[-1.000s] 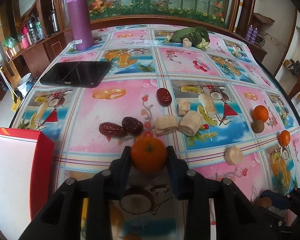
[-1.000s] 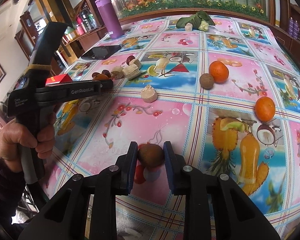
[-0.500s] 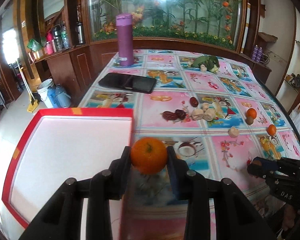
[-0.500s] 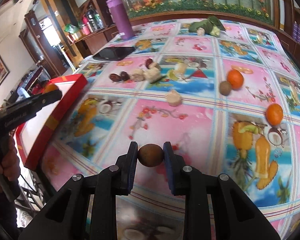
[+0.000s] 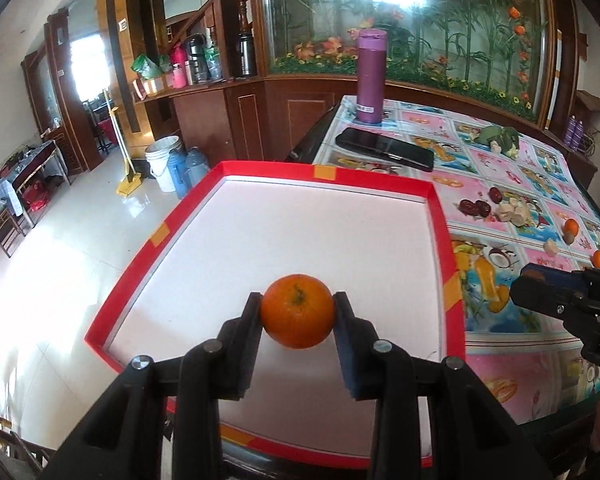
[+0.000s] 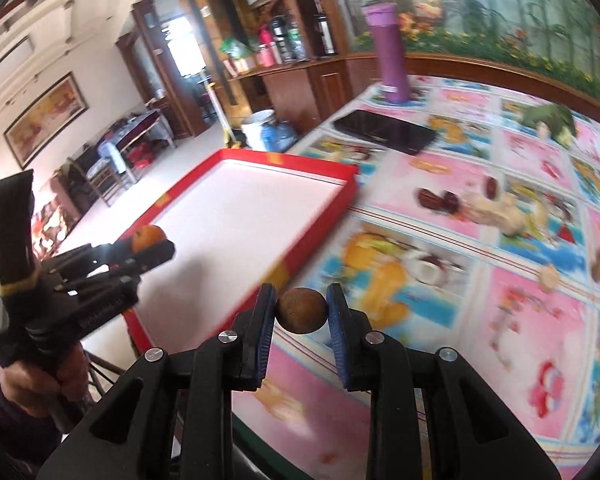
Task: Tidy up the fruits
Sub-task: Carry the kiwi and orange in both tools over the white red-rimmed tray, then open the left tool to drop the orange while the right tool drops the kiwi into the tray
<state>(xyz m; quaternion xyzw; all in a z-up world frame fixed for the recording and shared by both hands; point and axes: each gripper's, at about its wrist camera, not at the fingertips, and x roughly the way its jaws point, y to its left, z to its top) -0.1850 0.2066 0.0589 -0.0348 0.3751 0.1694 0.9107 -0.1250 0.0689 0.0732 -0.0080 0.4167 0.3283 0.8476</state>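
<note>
While the table filled this view a second ago, the left wrist camera now looks down into the red box [image 5: 444,216], whose white floor takes up the middle of the frame. The left gripper [image 5: 297,312] is clenched on the orange [image 5: 297,311], low in the centre, and the fruit hangs above the near part of that white floor instead of over the patterned cloth. So the carry is nearly over: by the look of it, a lowering and a release are what remains for this fruit. The box floor is bare, so this would be the first piece in. Along the right edge the dates [image 5: 475,208], the pale chunks [image 5: 512,213] and two more small oranges [image 5: 571,226] wait on the table [image 5: 540,168], and the tip of the other tool pokes in at lower right.

Over to the right wrist view, where the blur tells of a fast swing. The right gripper [image 6: 301,312] grips a small brown round fruit [image 6: 301,310] at lower centre, now above the tablecloth just right of the box's [image 6: 324,216] red edge, where half a second ago that box lay well off to the left. At left, the person's hand [image 6: 36,380] holds the other tool over the box with its orange [image 6: 148,237]. The brown fruit looks a short reach from going in too.
</note>
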